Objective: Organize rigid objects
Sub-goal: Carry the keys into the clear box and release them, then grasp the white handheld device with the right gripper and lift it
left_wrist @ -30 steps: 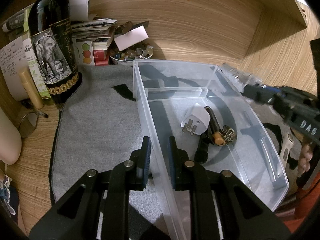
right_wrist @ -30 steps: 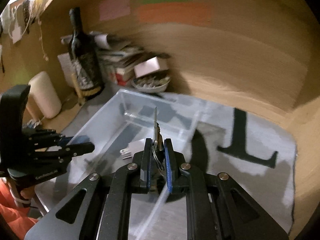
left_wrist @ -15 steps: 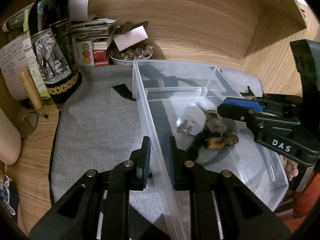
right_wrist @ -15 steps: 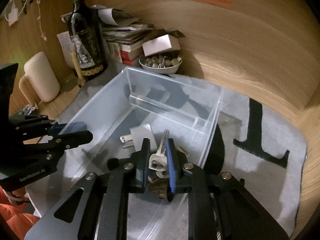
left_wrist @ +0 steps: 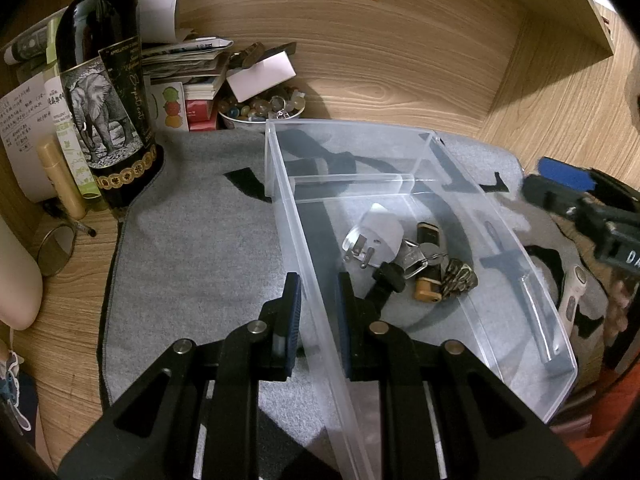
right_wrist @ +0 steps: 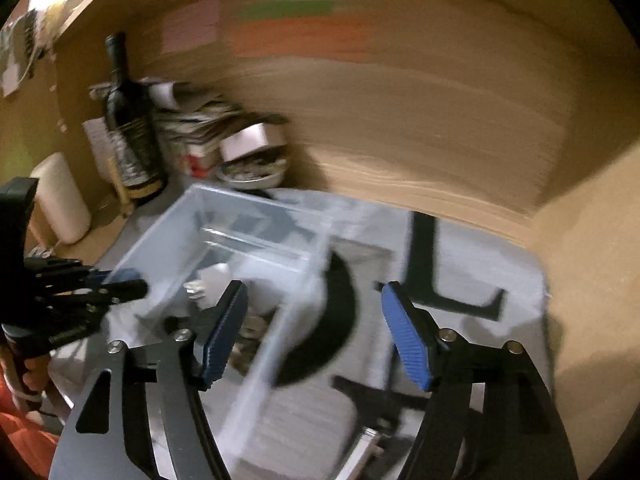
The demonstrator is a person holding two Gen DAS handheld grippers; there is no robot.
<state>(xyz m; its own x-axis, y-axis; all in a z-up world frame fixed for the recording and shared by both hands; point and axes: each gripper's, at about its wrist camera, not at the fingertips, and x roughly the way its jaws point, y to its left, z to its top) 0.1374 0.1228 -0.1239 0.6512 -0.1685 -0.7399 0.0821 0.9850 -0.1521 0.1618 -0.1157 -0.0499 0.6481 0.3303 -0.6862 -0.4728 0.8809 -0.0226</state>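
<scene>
Right wrist view motion-blurred throughout; bin contents indistinct; wine bottle top cut off.

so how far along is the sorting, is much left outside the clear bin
Done: a white plug, a bunch of keys and small dark bits lie in the clear bin. In hand: the left claw is shut on the bin's near wall to steady it; the right claw is opening with nothing between its pads. Left: at least one white handled item on the grey mat outside the bin.
</scene>
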